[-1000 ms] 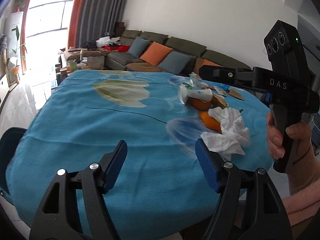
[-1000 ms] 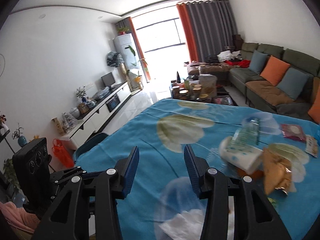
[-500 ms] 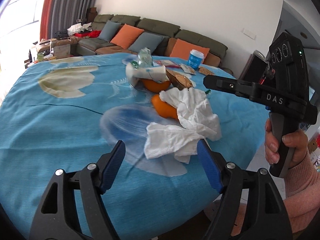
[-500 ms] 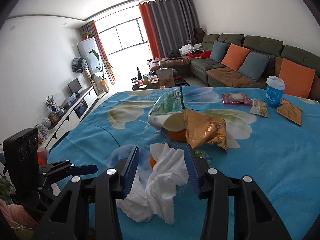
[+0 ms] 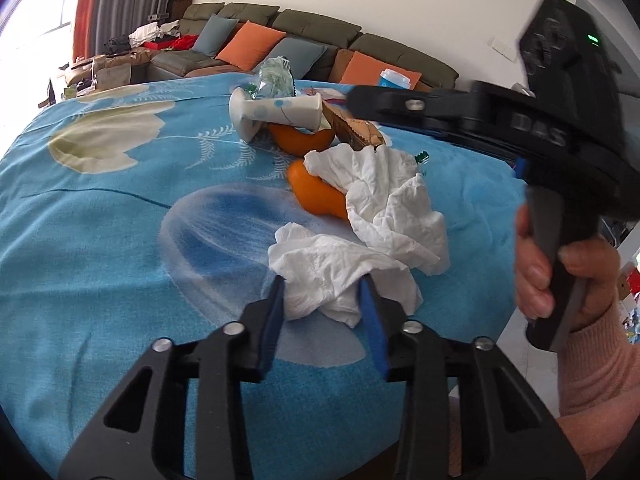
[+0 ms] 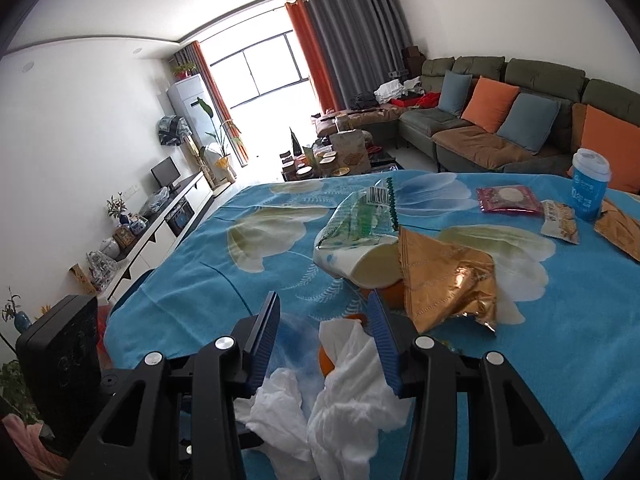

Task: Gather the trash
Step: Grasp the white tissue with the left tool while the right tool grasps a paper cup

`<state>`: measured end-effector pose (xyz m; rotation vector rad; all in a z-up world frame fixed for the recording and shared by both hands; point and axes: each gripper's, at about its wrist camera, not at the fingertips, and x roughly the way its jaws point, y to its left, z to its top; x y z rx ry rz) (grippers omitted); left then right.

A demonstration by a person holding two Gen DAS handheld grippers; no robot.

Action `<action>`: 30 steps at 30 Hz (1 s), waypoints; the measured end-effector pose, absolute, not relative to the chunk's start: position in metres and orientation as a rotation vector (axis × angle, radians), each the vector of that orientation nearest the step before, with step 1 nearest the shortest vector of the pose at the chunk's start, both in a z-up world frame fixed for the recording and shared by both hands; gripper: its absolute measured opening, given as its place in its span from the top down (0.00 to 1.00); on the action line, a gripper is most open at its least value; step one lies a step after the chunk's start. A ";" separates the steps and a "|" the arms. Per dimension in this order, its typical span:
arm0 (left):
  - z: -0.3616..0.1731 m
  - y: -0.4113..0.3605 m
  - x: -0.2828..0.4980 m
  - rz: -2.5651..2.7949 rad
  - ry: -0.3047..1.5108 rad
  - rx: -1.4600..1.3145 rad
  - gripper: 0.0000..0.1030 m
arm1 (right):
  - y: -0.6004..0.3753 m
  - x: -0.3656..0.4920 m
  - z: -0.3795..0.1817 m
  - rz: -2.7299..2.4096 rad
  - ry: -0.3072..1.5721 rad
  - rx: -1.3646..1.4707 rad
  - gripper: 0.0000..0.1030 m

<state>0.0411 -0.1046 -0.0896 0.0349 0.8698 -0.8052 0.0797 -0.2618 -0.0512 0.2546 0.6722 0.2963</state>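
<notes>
Barely begun: left gripper (image 5: 322, 298) closing on nearest crumpled tissue (image 5: 340, 276), right gripper (image 6: 326, 332) half open, empty, over second tissue (image 6: 352, 364); peels, cup, wrappers uncollected.

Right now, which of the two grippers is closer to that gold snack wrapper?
Right. The right gripper hovers over the tissues with the gold snack wrapper just beyond its fingertip. The left gripper is closing around the near tissue, farther back.
</notes>
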 end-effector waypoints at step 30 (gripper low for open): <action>-0.062 -0.006 0.043 -0.659 0.767 -0.103 0.87 | -0.219 0.094 -0.043 0.538 0.666 0.300 0.93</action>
